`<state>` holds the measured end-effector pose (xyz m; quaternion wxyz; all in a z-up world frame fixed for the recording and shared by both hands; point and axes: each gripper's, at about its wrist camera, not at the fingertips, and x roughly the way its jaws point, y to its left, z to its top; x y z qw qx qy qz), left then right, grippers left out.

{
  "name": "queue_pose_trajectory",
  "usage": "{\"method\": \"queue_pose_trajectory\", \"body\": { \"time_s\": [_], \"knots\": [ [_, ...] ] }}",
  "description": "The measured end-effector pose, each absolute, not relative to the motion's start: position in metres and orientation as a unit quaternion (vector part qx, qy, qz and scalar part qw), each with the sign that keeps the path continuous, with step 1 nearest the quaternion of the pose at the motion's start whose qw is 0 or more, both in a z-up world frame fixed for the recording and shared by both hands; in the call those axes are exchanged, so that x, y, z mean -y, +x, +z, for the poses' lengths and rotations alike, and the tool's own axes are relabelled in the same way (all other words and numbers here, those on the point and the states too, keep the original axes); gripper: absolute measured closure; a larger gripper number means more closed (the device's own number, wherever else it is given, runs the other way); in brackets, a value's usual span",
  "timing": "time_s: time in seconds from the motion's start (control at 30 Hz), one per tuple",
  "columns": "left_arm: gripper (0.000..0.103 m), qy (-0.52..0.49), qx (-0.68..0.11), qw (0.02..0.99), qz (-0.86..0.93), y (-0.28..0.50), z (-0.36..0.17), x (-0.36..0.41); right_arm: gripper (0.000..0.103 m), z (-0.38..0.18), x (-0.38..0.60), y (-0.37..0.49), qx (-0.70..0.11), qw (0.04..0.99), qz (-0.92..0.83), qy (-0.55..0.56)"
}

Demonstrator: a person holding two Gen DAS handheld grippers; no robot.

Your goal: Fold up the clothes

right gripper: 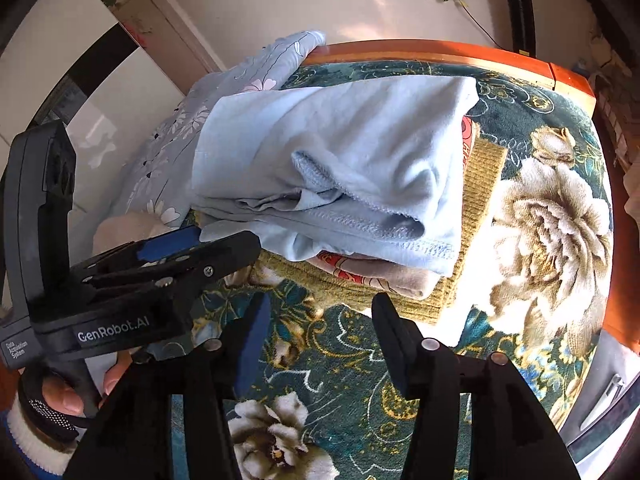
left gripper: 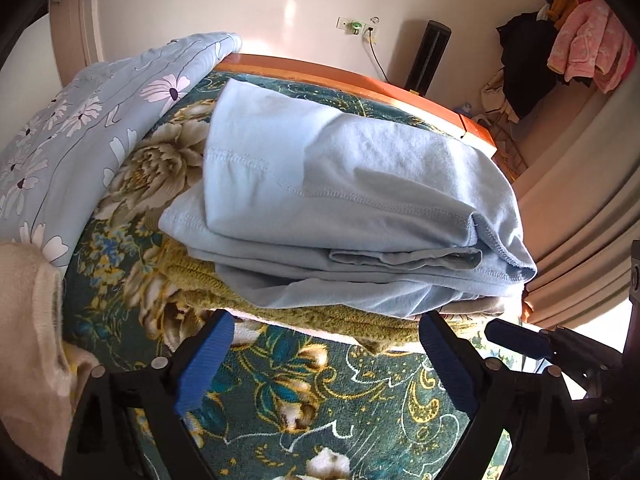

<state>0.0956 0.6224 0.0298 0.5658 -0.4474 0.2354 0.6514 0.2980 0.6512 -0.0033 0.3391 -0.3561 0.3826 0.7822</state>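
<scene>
A folded light-blue garment (left gripper: 340,208) lies on top of a stack of folded clothes, over an olive knit piece (left gripper: 320,316). It also shows in the right wrist view (right gripper: 340,168), above a beige and red printed garment (right gripper: 376,276) and the olive knit (right gripper: 476,184). My left gripper (left gripper: 324,344) is open and empty just in front of the stack. My right gripper (right gripper: 320,320) is open and empty in front of the stack too. The left gripper (right gripper: 192,248) shows in the right wrist view, left of the stack.
The stack sits on a dark green floral cover (left gripper: 320,400) over an orange-edged table (left gripper: 360,76). A blue floral sheet (left gripper: 72,128) and a cream garment (left gripper: 36,320) lie at the left. Clothes hang at the far right (left gripper: 560,52).
</scene>
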Motion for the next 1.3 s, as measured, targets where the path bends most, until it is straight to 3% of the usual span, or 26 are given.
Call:
{"method": "queue_pose_trajectory", "body": {
  "time_s": [0.1,0.17,0.2,0.27,1.3],
  "knots": [
    [0.001,-0.457,-0.227,0.559,0.654,0.092,0.027,-0.620,0.037,-0.006,-0.650,0.297,-0.374,0.352,0.777,-0.364],
    [0.000,-0.465,-0.224,0.552,0.655,0.090,0.024,-0.619,0.029,-0.007,-0.650,0.296,-0.369,0.356,0.776,-0.366],
    [0.000,-0.466,-0.226,0.548,0.656,0.090,0.023,-0.619,0.020,-0.007,-0.651,0.294,-0.366,0.356,0.777,-0.367],
    [0.000,-0.463,-0.228,0.546,0.660,0.091,0.023,-0.617,0.014,-0.007,-0.650,0.293,-0.361,0.355,0.779,-0.370],
    [0.000,-0.437,-0.233,0.533,0.686,0.088,-0.002,-0.604,0.008,-0.025,-0.659,0.303,-0.337,0.414,0.749,-0.393]
  ]
}}
